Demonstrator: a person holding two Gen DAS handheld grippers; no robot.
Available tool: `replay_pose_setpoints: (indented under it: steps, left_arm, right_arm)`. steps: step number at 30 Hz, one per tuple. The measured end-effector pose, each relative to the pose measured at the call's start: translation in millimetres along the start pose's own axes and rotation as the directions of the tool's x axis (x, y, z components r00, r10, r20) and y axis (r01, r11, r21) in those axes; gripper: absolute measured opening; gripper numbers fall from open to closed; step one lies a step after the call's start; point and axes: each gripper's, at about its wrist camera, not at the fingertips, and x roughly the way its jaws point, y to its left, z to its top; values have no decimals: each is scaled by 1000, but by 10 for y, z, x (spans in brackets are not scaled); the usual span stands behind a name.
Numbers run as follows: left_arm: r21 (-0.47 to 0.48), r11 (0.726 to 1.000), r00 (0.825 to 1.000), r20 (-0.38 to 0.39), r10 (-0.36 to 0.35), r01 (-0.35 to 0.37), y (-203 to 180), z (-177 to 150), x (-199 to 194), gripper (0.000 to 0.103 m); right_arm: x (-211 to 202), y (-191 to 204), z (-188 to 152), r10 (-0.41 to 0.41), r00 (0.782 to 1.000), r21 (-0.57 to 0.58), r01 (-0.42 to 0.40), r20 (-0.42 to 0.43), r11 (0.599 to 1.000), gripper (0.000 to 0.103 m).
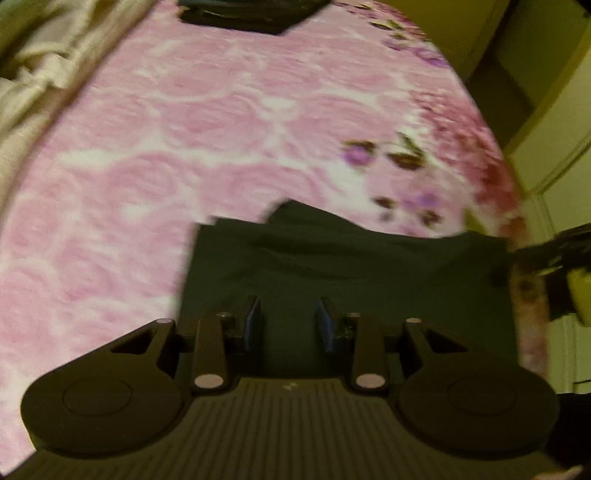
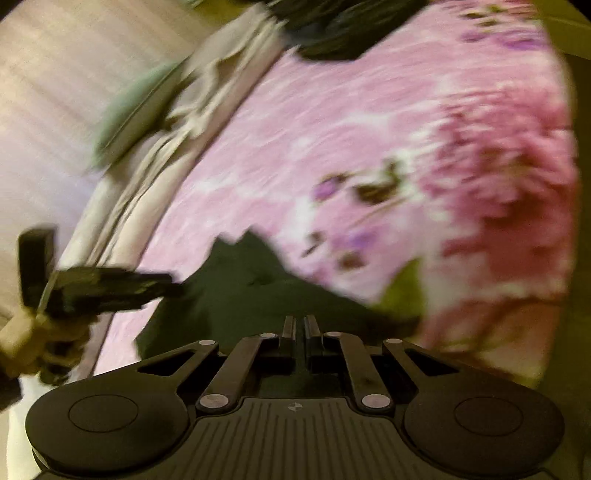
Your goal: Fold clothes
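The dark garment [image 1: 343, 273] is lying on the pink flowered blanket [image 1: 221, 129], near its edge. The left gripper [image 1: 289, 325] is hanging released above it, fingers apart. The right gripper [image 2: 300, 328] is clenched, possibly pinching the garment; blur is hiding this.

Garment [image 1: 343, 269] on bedspread [image 1: 207, 147]; sheet [image 1: 44, 55] far left; second garment [image 1: 243, 14] behind.
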Motion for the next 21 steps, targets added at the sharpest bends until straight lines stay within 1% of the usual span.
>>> replay_pose_setpoints:
  steps: [1,3,5,6,8,10,12,16,18,20,21]
  left_arm:
    - [15,1000,1000,0,-21,21,-69,12,79,29]
    - [39,999,999,-3,-33,34,-180,61,271,29]
    - [40,999,1000,-8,-18,18,-236,148,491,31]
    - [31,999,1000,0,-17,17,-232,184,539,32]
    - [1,1000,1000,11,-23,23,-195,280,601,33]
    - [-6,1000,1000,4,-30,30,-169,328,622,33]
    - [10,999,999,0,-35,35,-161,323,614,33]
    - [0,999,999,-16,-37,37,-109,362,572,32]
    - [14,1000,1000,-20,-9,9,-59,352,491,32]
    - [23,998,998,-21,57,-56,73,293,349,31]
    - [9,996,996,-21,88,-88,170,238,250,29]
  right_arm:
    - [93,-5,-4,5,1000,-12,-6,-21,1000,7]
    - [259,-109,17,-32,998,-16,31,-47,999,7]
    - [366,-279,63,-73,996,5,73,-55,997,6]
    - [371,-364,96,-74,996,17,74,-47,997,6]
    - [346,-433,140,-70,997,-9,69,-38,998,6]
    - [311,-444,146,-75,996,-39,73,-37,997,6]
    - [275,-467,131,-76,996,-23,75,-44,997,7]
    - [196,-441,90,-99,993,0,99,-62,995,7]
    - [124,-426,62,-127,989,0,128,-76,992,7]
    - [19,-437,29,-178,980,5,179,-88,984,7]
    - [-41,-435,6,-190,978,5,191,-90,982,7]
